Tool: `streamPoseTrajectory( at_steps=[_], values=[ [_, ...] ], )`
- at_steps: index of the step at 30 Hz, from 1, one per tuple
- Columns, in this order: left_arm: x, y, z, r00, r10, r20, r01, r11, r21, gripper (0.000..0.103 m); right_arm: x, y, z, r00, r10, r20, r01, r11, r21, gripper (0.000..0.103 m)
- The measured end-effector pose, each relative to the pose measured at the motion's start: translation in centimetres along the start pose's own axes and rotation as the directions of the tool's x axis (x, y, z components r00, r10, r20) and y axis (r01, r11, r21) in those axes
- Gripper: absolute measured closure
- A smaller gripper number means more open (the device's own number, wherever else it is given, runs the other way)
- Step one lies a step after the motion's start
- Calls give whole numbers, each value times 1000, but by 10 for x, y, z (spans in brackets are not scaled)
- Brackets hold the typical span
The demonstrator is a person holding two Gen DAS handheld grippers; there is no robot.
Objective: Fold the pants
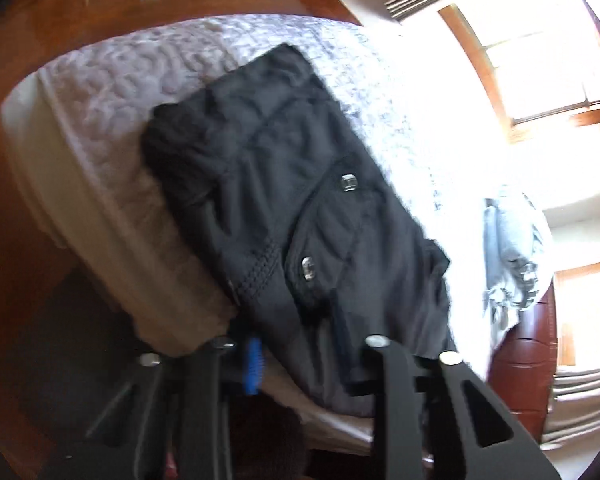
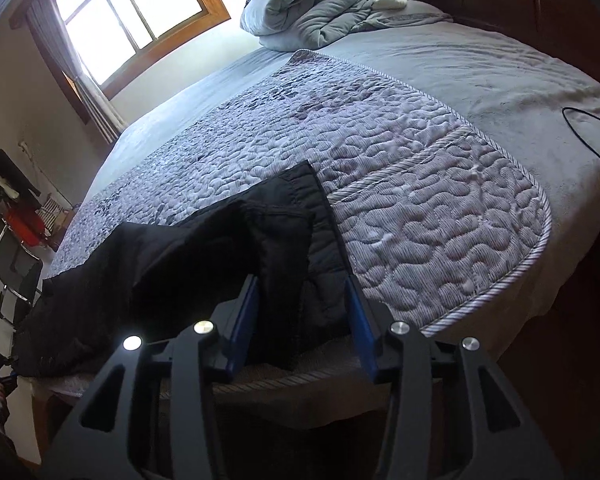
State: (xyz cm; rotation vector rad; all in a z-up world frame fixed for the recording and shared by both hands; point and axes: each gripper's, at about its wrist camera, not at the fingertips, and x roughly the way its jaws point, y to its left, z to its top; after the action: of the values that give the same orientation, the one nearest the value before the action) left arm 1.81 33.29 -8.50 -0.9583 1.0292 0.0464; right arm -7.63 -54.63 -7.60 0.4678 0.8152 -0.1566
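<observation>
Two tools work the black pants (image 2: 188,256) lying at the bed's (image 2: 440,208) near edge. Your right tool (image 2: 302,316) stands spread around a raised fold, not pinching; your left tool (image 1: 308,360) seems pinched on the hem, though blurred. Next, close right, then lift together.

Black pants (image 1: 300,208) lie bunched and partly folded across the quilted bedspread (image 1: 112,80), two metal snaps (image 1: 349,182) catching the light near the waist. The left gripper (image 1: 312,354) sits at the near hem; one blue finger pad (image 1: 253,364) shows on the left, the other is hidden under dark cloth, so the grip itself is unclear. Beyond the bed's far right, a sunlit wooden window (image 1: 540,64) glares; a grey crumpled blanket (image 1: 508,248) lies at the right edge. Wood floor (image 1: 40,28) lies to the left.
</observation>
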Motion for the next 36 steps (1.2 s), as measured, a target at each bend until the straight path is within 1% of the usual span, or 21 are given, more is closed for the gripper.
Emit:
streamPoseTrajectory(
  at_steps=[2, 6, 7, 9, 10, 11, 12, 13, 16, 17, 19, 20, 23, 25, 29, 30, 31, 32, 33, 34, 36],
  values=[
    [-3, -16, 3, 999, 7, 34, -9, 999, 44, 92, -3, 1, -2, 1000, -9, 2, 9, 1000, -9, 58],
    [-19, -50, -2, 992, -43, 119, 25, 989, 148, 95, -8, 4, -2, 1000, 16, 8, -16, 1000, 5, 58],
    [-20, -57, -3, 989, -32, 146, 5, 983, 183, 95, -8, 3, -2, 999, 40, 10, -40, 999, 27, 58],
    [-12, -59, -3, 987, 43, 158, -76, 975, 210, 95, -8, 0, -4, 995, 98, 12, -99, 991, 90, 58],
    [-2, -50, 2, 985, 113, 132, -137, 971, 195, 95, -7, -1, -6, 993, 121, 11, -122, 985, 118, 58],
    [5, -40, 4, 984, 144, 107, -160, 975, 155, 95, -7, -3, -8, 990, 139, 10, -139, 980, 144, 58],
    [13, -23, 5, 986, 149, 69, -154, 985, 83, 95, -7, -4, -10, 987, 160, 12, -160, 972, 174, 58],
    [16, -17, 5, 989, 138, 56, -141, 988, 59, 95, -7, -6, -11, 984, 180, 13, -179, 963, 200, 56],
    [19, -11, 4, 990, 130, 58, -133, 989, 57, 94, -8, -9, -17, 965, 263, 12, -254, 919, 301, 49],
    [20, -12, 3, 989, 137, 62, -141, 988, 67, 94, -9, -6, -17, 957, 290, 16, -280, 905, 319, 48],
    [23, -16, 1, 985, 159, 69, -165, 982, 91, 94, -12, 5, -14, 944, 328, 23, -316, 883, 346, 38],
    [27, -22, 1, 983, 170, 71, -177, 979, 101, 93, -14, 12, -10, 940, 341, 21, -327, 879, 348, 37],
    [31, -30, 1, 978, 193, 74, -201, 972, 123, 92, -13, 40, 2, 940, 340, -16, -314, 885, 345, 36],
    [37, -26, -1, 978, 195, 76, -203, 970, 130, 91, -6, 55, 8, 940, 339, -34, -301, 873, 384, 36],
    [36, -20, -1, 982, 178, 71, -185, 975, 121, 88, 28, 58, 11, 953, 259, -155, -142, 838, 527, 37],
    [34, -17, -1, 982, 175, 69, -182, 976, 121, 87, 36, 56, 11, 949, 273, -157, -144, 819, 555, 44],
    [35, -18, -1, 982, 174, 67, -181, 976, 124, 86, 45, 53, 10, 944, 294, -150, -155, 795, 586, 60],
    [34, -16, -1, 983, 173, 66, -181, 975, 126, 86, 52, 50, 11, 939, 314, -137, -170, 775, 608, 69],
    [32, -15, -1, 983, 172, 65, -179, 976, 127, 85, 58, 49, 12, 937, 325, -130, -179, 764, 620, 92],
    [33, -14, -1, 983, 170, 63, -176, 976, 125, 84, 64, 48, 15, 940, 313, -135, -163, 760, 629, 99],
    [34, -13, 0, 984, 166, 58, -172, 977, 123, 84, 69, 54, 26, 946, 298, -127, -159, 768, 620, 100]
  ],
)
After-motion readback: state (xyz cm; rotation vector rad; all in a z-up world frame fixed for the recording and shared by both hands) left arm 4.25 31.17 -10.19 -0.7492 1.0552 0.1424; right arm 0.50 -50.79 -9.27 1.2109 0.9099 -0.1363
